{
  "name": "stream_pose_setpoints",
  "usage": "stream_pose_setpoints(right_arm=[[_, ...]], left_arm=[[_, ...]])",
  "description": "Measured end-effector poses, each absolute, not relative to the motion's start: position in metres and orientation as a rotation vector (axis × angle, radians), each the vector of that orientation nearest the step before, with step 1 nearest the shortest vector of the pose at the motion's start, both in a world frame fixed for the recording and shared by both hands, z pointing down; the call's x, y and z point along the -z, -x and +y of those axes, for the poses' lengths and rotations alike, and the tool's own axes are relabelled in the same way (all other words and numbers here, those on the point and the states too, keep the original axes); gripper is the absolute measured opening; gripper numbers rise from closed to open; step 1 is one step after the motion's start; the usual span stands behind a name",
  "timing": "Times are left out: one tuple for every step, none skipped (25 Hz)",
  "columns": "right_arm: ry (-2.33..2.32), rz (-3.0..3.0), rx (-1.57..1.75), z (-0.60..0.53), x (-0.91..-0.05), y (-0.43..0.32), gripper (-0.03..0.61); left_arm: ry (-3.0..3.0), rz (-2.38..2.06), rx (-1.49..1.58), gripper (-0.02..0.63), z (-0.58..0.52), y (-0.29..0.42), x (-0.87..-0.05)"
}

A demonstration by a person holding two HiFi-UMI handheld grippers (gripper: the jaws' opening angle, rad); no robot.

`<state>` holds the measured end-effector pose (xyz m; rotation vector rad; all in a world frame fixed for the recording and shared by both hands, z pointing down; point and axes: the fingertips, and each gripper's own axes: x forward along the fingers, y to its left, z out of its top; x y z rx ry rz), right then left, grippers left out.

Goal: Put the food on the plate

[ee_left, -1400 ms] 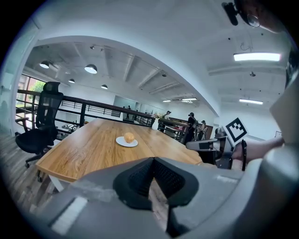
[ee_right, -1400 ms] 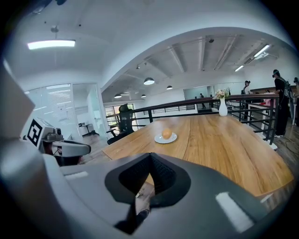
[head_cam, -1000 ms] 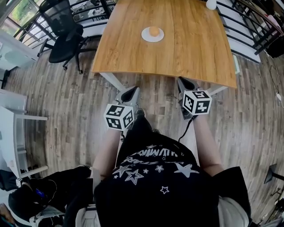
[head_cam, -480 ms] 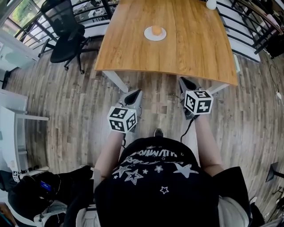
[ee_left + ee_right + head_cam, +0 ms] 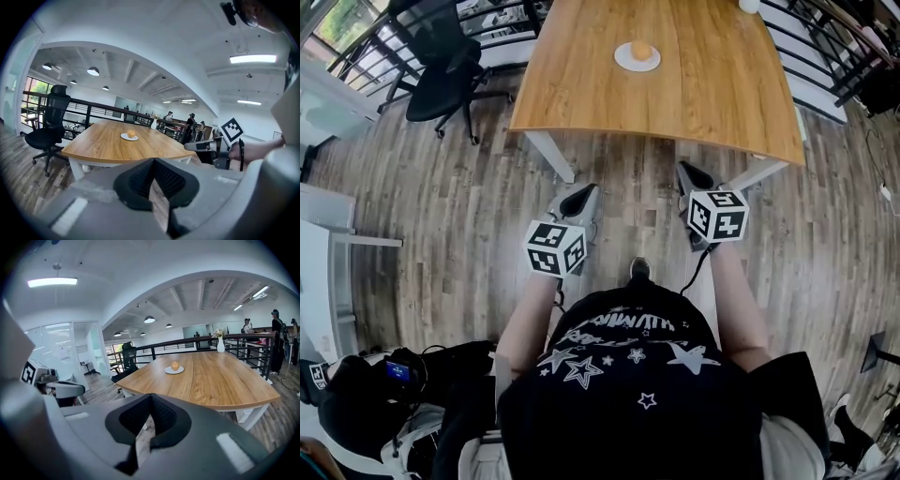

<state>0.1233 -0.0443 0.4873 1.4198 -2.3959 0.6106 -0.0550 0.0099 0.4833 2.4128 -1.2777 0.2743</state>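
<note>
Head view, read from left to right.

**Far left:** a black office chair (image 5: 441, 75) stands on the plank floor, beside the left end of the wooden table (image 5: 703, 103) and clear of it.

**Left of centre, near:** my left gripper (image 5: 579, 199) is over the floor, short of the table's near edge. Its marker cube (image 5: 551, 248) faces up towards the head camera. In the left gripper view the two pads meet at their tips with nothing between them. I judge this the natural carrying posture, as there is nothing within reach to grasp.

**Centre, far:** a white plate (image 5: 623, 62) lies towards the far side of the table, well apart from both grippers. A round orange-coloured food item (image 5: 641, 50) sits on it. The food therefore already rests where the task wants it, and I judge the placing to be done.

**Right of centre, near:** my right gripper (image 5: 689, 176) mirrors the left. It is just short of the table edge and aimed at the table. Its jaws are fully closed and empty, and its own view looks over them to the plate.

**Far right:** a white vase (image 5: 748, 6) stands at the table's far edge and has no part in the task.
</note>
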Motion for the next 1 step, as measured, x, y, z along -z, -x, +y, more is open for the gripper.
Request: stream_pose_setpoints(right_arm=[[-1.42, -2.394, -0.604, -0.0402, -0.4862, -0.1203, 0.002]], left_arm=[[-2.418, -1.275, -0.276, 0.002, 0.0133, 0.0577, -0.4823]])
